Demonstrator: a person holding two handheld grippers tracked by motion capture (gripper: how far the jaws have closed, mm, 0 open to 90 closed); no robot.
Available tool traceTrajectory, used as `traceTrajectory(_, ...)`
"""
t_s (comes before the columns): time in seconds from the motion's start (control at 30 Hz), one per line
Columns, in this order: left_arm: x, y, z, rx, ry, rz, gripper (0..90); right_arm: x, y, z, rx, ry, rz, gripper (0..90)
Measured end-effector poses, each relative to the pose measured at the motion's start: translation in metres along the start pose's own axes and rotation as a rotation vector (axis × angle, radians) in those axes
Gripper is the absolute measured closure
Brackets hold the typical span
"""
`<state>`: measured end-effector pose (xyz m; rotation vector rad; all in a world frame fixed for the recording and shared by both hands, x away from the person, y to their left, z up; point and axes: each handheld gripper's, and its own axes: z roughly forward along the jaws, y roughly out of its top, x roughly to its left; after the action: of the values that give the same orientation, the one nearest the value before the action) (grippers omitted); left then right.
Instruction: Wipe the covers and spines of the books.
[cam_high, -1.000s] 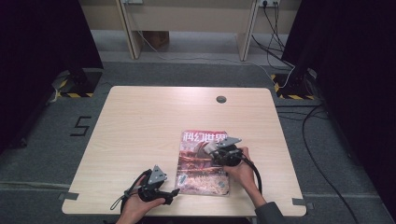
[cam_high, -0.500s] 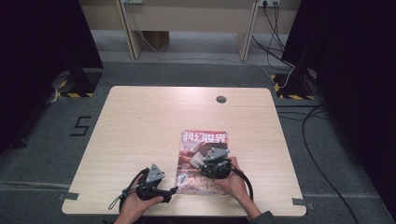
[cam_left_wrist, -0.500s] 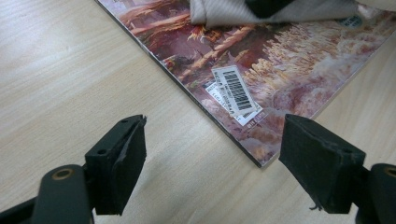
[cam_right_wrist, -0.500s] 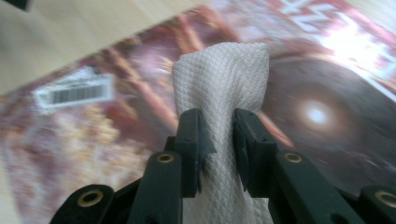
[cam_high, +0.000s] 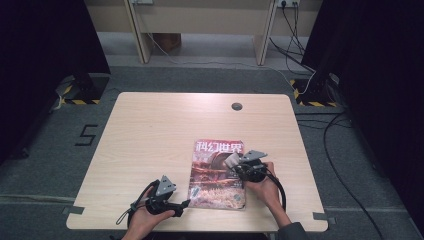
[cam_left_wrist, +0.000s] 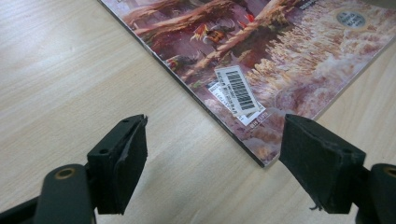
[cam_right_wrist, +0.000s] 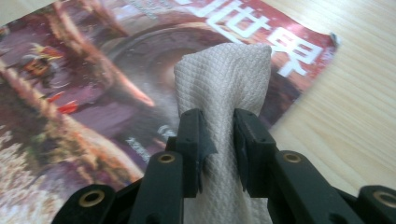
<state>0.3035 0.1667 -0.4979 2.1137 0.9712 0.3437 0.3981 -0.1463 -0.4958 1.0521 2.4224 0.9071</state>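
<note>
Right hand-held gripper (cam_high: 234, 162) shifted rightward; one cloth (cam_right_wrist: 223, 79) (seemingly touching) one magazine (cam_high: 217, 175).

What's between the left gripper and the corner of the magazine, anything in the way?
Nothing visible. The left gripper has its fingers apart, and bare table lies between them up to the magazine corner. The cloth is held over the cover by the right gripper, away from that corner.

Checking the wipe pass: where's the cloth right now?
The pale cloth is pinched in the right gripper, over the magazine cover's upper right in the high view, just below its red title band.
</note>
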Motion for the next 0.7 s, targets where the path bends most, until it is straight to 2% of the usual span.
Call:
traceTrajectory(0.1,0.005,0.001,-0.003,-0.012,0.017,-0.015,22.5,0.012,0.001,0.001,-0.002,0.026,-0.032,72.9)
traceTrajectory(0.3,0.013,0.0,-0.006,-0.018,0.038,-0.04,22.4,0.058,0.005,0.002,-0.01,0.138,-0.111,72.8)
traceTrajectory(0.37,0.015,0.0,-0.006,-0.02,0.039,-0.042,22.4,0.071,0.006,0.003,-0.012,0.155,-0.149,72.9)
traceTrajectory(0.43,0.016,0.0,-0.006,-0.017,0.045,-0.043,22.4,0.079,0.007,0.002,-0.012,0.175,-0.16,72.7)
traceTrajectory(0.53,0.016,-0.001,-0.006,-0.017,0.044,-0.045,22.4,0.082,0.006,0.002,-0.011,0.182,-0.163,72.6)
traceTrajectory(0.6,0.016,-0.001,-0.006,-0.012,0.042,-0.042,22.4,0.078,0.005,0.001,-0.011,0.192,-0.15,72.7)
traceTrajectory(0.7,0.014,-0.002,-0.006,-0.01,0.039,-0.041,22.4,0.069,0.003,-0.001,-0.009,0.175,-0.132,72.7)
